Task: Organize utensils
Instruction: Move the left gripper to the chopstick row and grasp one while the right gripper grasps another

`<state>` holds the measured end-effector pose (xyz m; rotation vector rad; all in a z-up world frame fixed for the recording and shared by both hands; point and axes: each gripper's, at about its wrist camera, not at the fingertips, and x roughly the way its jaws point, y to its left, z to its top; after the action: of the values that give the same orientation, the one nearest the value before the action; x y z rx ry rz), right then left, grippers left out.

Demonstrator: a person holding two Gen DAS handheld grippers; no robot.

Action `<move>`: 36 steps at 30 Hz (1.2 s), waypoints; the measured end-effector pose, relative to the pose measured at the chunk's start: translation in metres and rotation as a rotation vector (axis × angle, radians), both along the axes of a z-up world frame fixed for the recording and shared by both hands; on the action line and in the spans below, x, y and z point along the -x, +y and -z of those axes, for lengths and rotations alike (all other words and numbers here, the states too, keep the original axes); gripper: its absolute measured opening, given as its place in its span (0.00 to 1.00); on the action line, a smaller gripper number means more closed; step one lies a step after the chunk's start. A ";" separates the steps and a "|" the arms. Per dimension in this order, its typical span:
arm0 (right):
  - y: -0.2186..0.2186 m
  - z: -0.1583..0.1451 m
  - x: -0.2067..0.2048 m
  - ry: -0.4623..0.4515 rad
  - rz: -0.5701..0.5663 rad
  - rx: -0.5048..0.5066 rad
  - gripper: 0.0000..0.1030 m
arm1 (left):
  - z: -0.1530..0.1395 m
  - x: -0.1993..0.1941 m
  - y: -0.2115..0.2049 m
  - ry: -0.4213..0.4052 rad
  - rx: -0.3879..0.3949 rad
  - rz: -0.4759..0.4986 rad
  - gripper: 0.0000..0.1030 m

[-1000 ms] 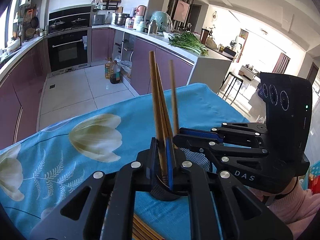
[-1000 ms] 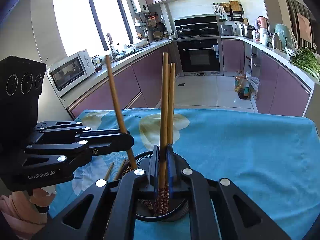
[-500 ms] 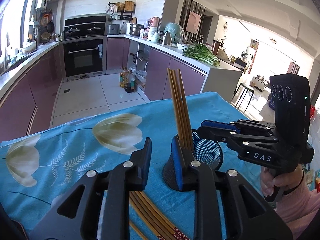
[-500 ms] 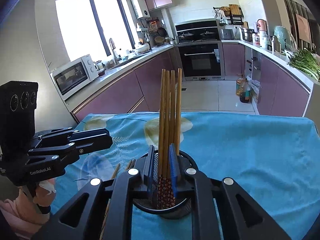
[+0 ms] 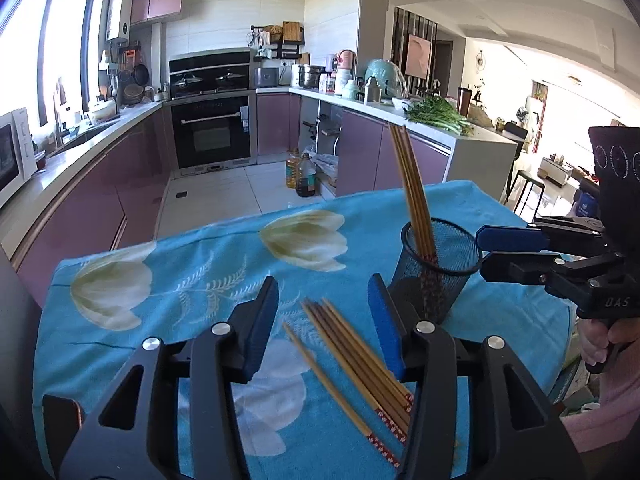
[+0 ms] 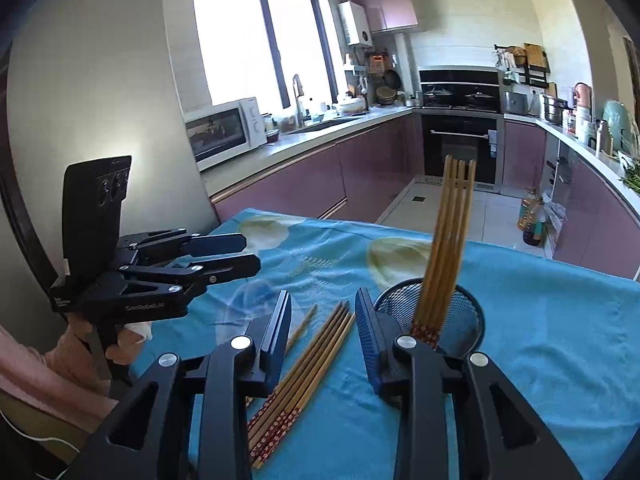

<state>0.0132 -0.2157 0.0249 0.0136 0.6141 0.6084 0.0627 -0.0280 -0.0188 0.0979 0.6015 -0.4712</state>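
Now that both grips have let go, the left gripper (image 5: 324,320) and right gripper (image 6: 323,322) have pulled back, jaws spread wide and holding nothing. The bundle of wooden chopsticks (image 5: 414,196) that was pinched a second ago leans in the black mesh cup (image 5: 438,268), near the right edge of the blue flowered tablecloth (image 5: 200,276). Loose red-tipped chopsticks (image 5: 356,356) lie beside the cup, toward the near edge, with open cloth toward the left and far edges.
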 end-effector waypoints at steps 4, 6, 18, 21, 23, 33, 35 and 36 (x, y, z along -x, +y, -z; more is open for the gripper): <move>0.016 0.024 -0.003 0.074 -0.028 0.022 0.30 | 0.028 0.003 0.005 0.071 -0.047 -0.010 0.45; 0.020 0.035 -0.003 0.103 -0.025 0.024 0.30 | 0.040 0.002 0.004 0.109 -0.056 -0.015 0.45; 0.030 0.089 -0.019 0.286 0.031 0.045 0.30 | 0.100 -0.007 -0.003 0.277 -0.099 -0.007 0.42; 0.029 0.092 -0.019 0.295 0.042 0.053 0.30 | 0.108 -0.010 -0.006 0.300 -0.102 -0.002 0.41; 0.029 0.095 -0.021 0.299 0.048 0.062 0.30 | 0.109 -0.011 -0.007 0.300 -0.107 -0.002 0.40; 0.035 0.100 -0.026 0.306 0.052 0.082 0.29 | 0.109 -0.014 -0.013 0.294 -0.121 -0.001 0.35; 0.035 0.100 -0.027 0.306 0.053 0.086 0.29 | 0.109 -0.014 -0.013 0.293 -0.121 -0.002 0.33; 0.035 0.100 -0.027 0.306 0.054 0.087 0.29 | 0.110 -0.015 -0.013 0.293 -0.120 -0.004 0.32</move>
<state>0.0402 -0.1806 -0.0755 0.0419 0.9332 0.5303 0.0777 -0.0409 -0.1284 0.1432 0.9179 -0.4491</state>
